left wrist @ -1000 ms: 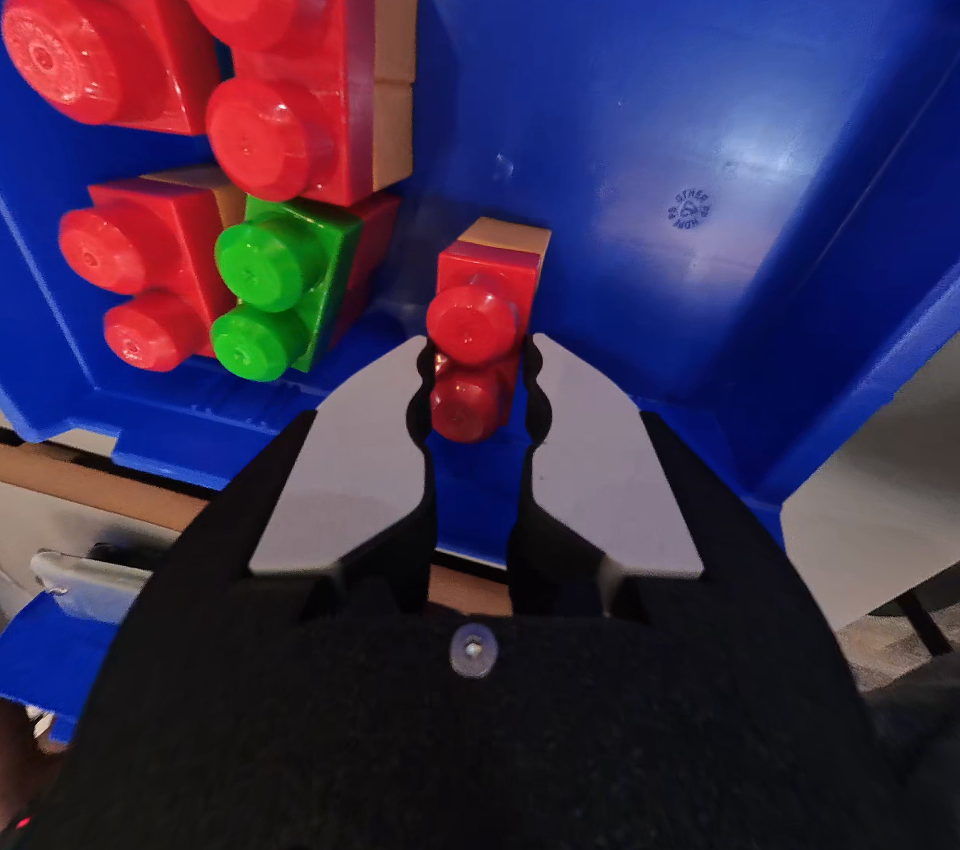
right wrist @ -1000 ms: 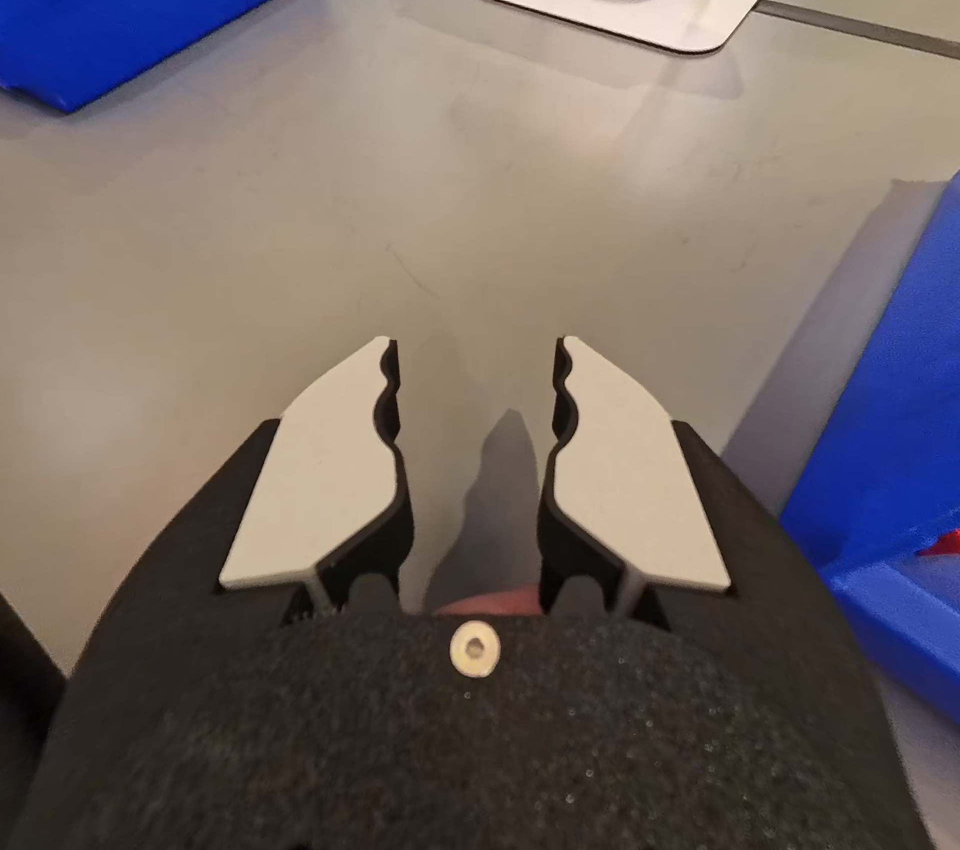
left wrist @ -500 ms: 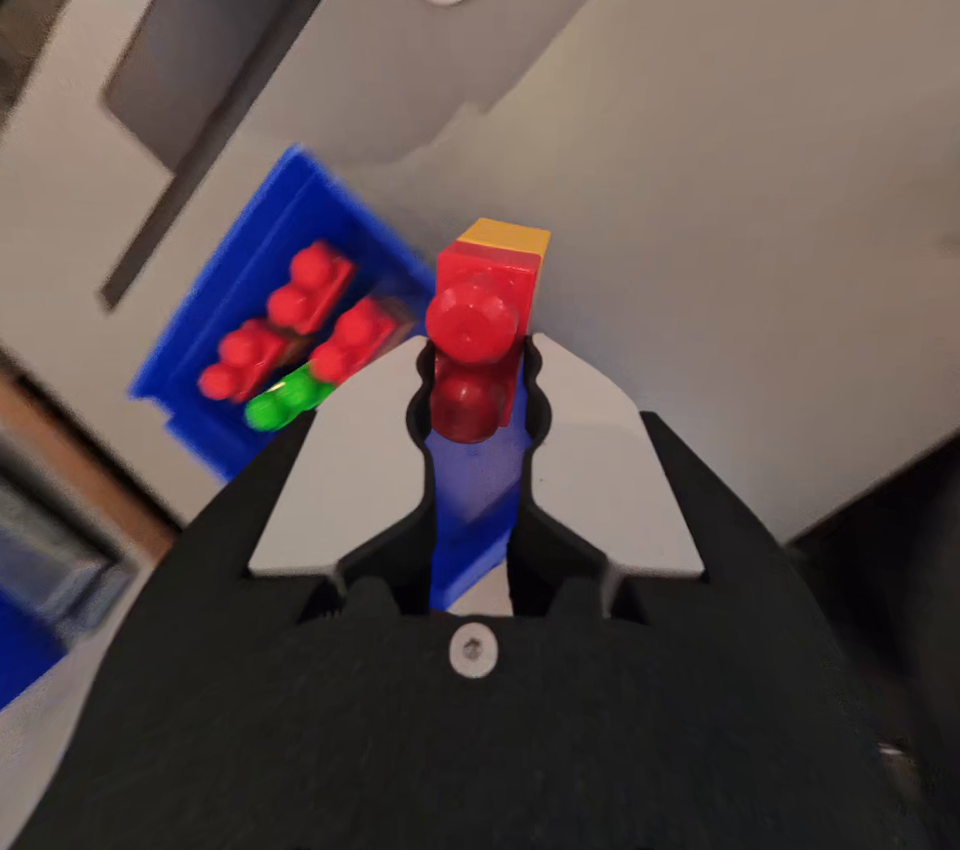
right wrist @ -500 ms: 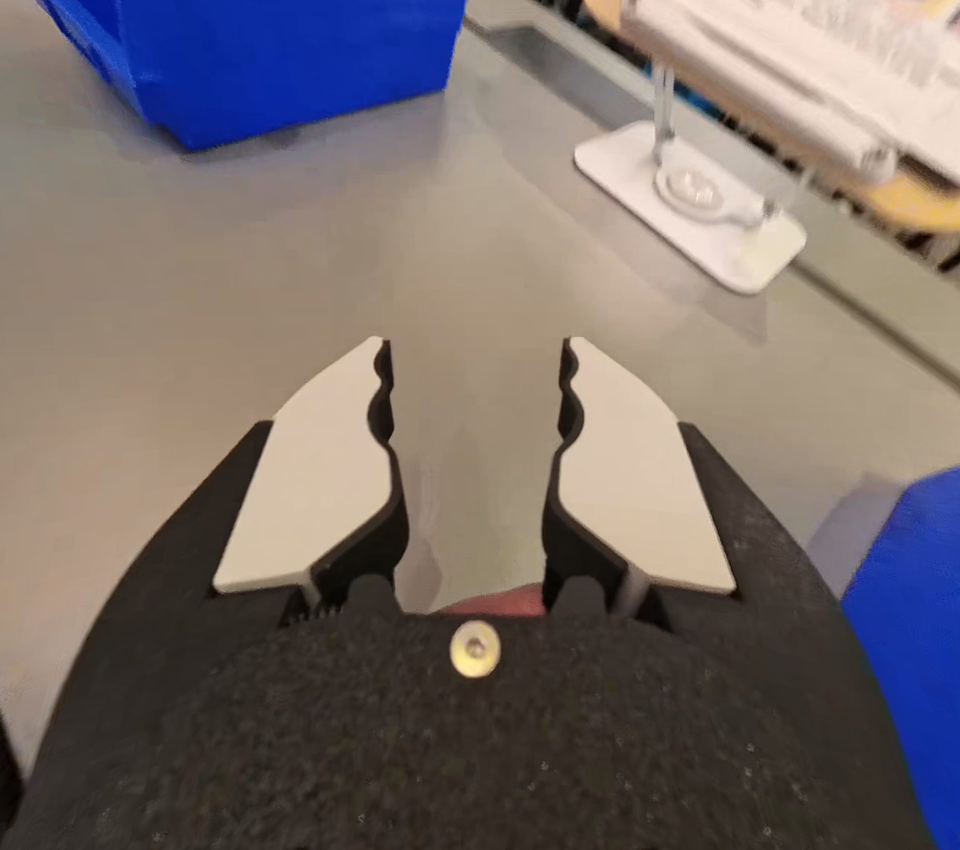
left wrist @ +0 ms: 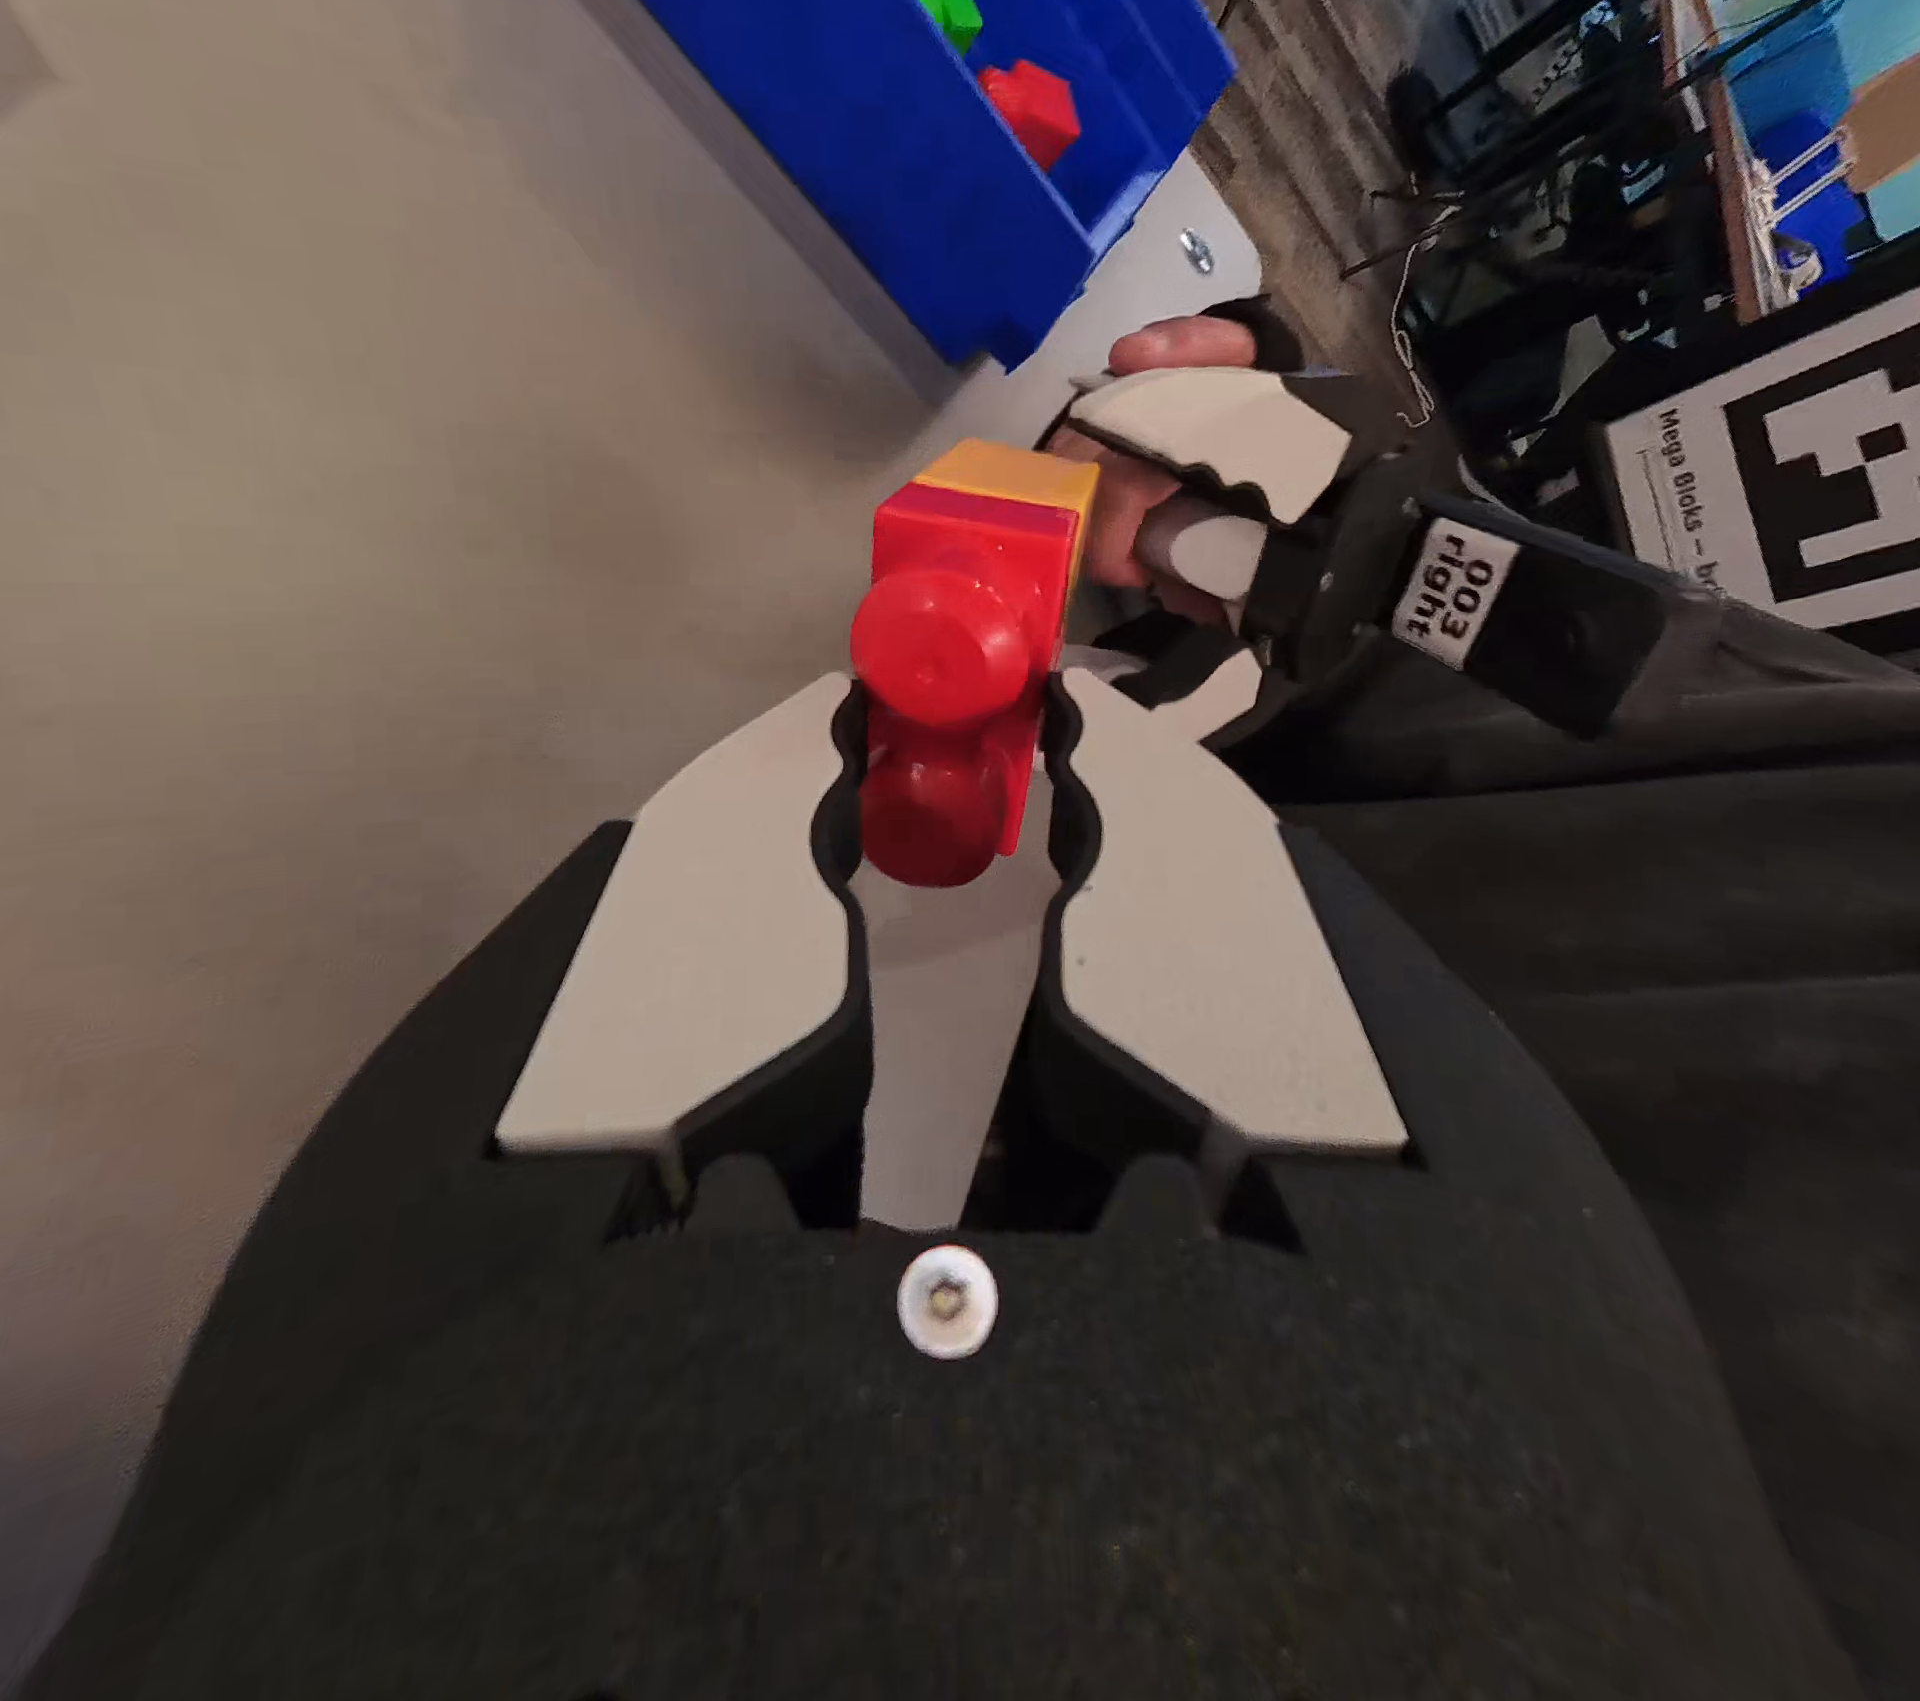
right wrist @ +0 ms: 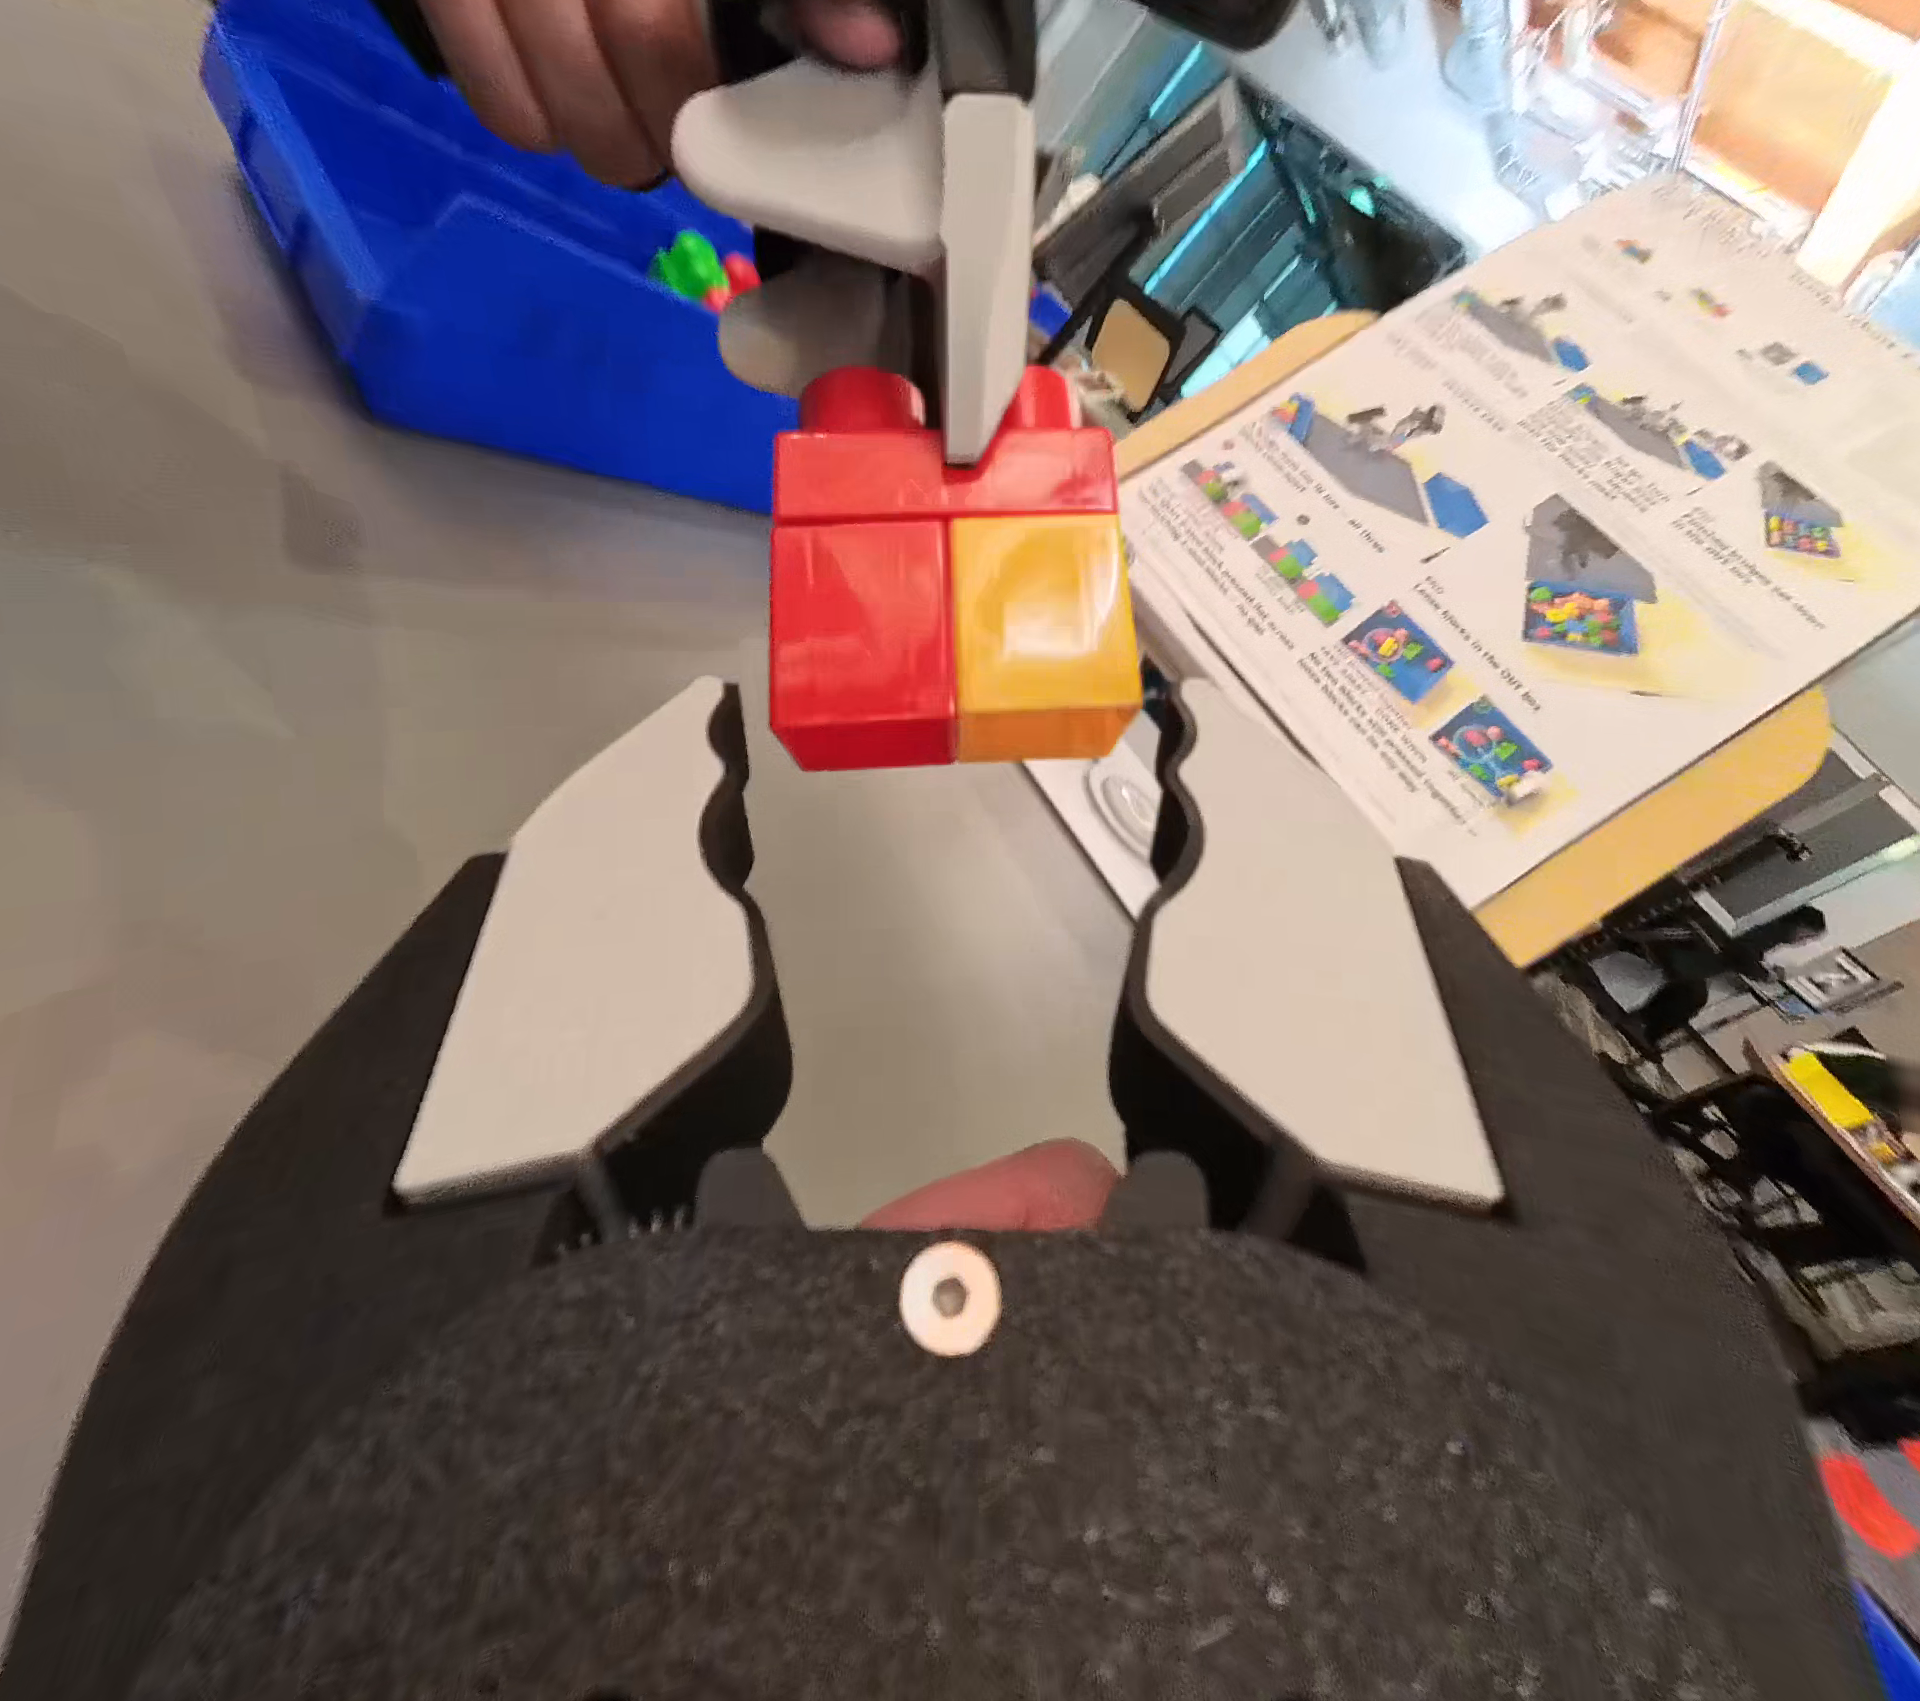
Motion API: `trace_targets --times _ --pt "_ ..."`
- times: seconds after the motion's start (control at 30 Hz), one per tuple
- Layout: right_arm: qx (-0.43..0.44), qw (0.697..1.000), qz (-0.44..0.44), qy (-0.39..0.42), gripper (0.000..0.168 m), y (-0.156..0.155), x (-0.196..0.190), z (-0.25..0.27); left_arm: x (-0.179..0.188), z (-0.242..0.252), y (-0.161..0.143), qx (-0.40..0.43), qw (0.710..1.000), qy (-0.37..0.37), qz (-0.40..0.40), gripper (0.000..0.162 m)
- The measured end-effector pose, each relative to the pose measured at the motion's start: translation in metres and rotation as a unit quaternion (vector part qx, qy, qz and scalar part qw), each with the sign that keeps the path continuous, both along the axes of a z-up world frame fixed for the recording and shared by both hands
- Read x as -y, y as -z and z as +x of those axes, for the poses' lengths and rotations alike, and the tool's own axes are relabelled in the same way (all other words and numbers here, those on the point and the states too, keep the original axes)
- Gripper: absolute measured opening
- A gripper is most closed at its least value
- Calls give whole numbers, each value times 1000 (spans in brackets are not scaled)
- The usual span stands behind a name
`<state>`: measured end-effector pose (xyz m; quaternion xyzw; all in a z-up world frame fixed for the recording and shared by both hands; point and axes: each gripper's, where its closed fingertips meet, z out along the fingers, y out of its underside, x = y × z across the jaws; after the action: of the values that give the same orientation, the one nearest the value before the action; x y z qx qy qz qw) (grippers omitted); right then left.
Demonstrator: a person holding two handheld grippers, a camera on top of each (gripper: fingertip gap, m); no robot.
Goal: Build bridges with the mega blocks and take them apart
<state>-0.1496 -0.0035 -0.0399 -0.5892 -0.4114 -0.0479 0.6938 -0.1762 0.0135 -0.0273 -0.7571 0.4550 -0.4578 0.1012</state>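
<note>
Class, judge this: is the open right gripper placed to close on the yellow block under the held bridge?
Probably yes: the right gripper is open just below the yellow block, nothing between them; the left gripper grips only the red top block.

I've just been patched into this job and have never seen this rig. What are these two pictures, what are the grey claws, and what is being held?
No robot arm here: a person holds a hand gripper in each hand, each carrying a camera that looks along its fingers. The left wrist view shows the left gripper shut on a small bridge: a red top block over one red and one yellow block. The right wrist view shows the right gripper open and empty, just below that bridge. Blue bins of blocks and an instruction sheet lie on the grey table.
</note>
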Motion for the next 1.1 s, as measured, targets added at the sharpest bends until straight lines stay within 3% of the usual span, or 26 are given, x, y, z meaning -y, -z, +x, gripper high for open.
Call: trace_targets --times 0.17,0.37,0.57,0.73,0.77,0.83,0.9,0.93,1.0,1.1 --pt "50 995 -65 48 87 35 -22 1 -2 13 25 -45 999 -17 7 32" --pt "93 985 -113 89 84 63 -40 8 -6 19 44 -104 993 -31 49 31" --pt "99 983 -121 91 83 66 -41 12 -3 18 42 -123 989 -16 82 30" --pt "109 980 -148 77 83 79 -38 12 0 9 41 -124 989 -4 82 12" --pt "122 977 -150 85 83 84 -39 15 -2 6 38 -119 989 -5 90 0" --pt "150 973 -147 93 82 98 -40 20 0 0 30 -104 992 4 71 0" --pt "127 976 -152 87 82 98 -38 17 -11 -4 29 -99 992 -31 74 0" --pt "124 978 -143 88 82 94 -39 16 -13 -4 30 -96 992 -37 74 4" --pt "114 981 -133 89 82 84 -39 13 -6 -2 39 -101 993 -26 53 48" --pt "107 982 -129 90 82 79 -37 10 5 5 54 -114 992 -6 54 65"
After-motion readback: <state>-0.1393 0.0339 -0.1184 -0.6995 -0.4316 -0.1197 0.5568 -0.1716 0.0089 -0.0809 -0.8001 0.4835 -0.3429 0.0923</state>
